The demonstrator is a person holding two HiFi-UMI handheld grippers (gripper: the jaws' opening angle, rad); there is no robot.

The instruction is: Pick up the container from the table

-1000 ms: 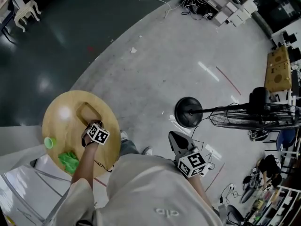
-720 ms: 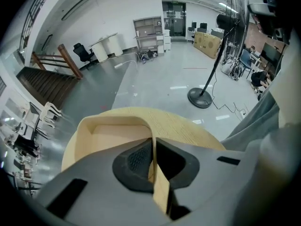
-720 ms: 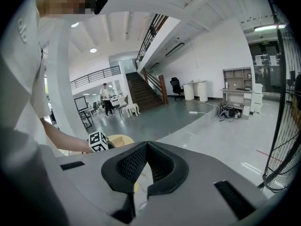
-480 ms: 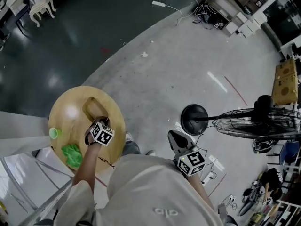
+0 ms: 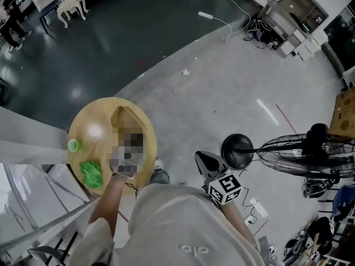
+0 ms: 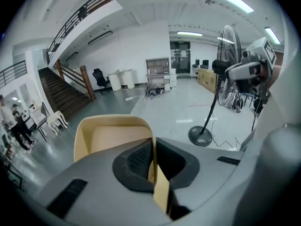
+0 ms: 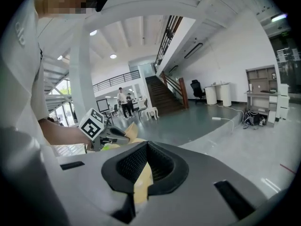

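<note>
A tan open container hangs above the round wooden table, lifted clear of it. My left gripper is shut on the container's near wall, which runs between the pads. In the head view a mosaic patch covers that gripper. My right gripper hovers over the floor right of the table; its jaws look shut and hold nothing. From the right gripper view I see the left gripper's marker cube and the container.
A green cup and a crumpled green cloth lie on the table's left part. A standing fan with a round black base is on the floor to the right. Cables and shelving lie far back.
The left gripper has risen with the container, taking it off the tabletop. The right gripper has shifted a little. The head view has swung, so the table sits further right.
</note>
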